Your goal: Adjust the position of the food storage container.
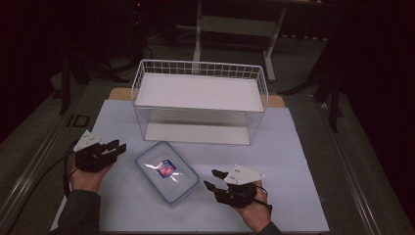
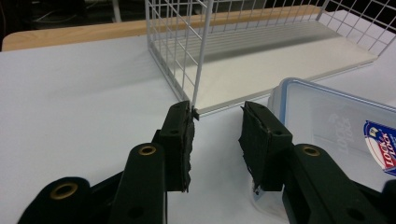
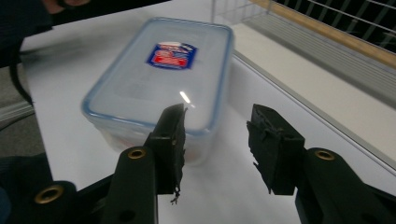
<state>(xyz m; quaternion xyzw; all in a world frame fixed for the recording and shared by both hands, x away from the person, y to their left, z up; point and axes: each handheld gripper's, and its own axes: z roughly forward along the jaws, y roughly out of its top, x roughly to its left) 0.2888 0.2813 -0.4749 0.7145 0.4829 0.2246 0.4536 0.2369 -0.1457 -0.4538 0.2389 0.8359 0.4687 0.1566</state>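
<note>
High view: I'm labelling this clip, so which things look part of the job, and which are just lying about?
Probably in play:
- box, lid on, between both grippers
- wire rack, just behind the box, both shelves bare
- left gripper, open
- right gripper, open

Just about:
- white mat under everything
- desk frame in the dark behind

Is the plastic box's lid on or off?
On. The blue-rimmed lid with its label sits flat atop the box; whether its latches are snapped, I cannot tell.
</note>
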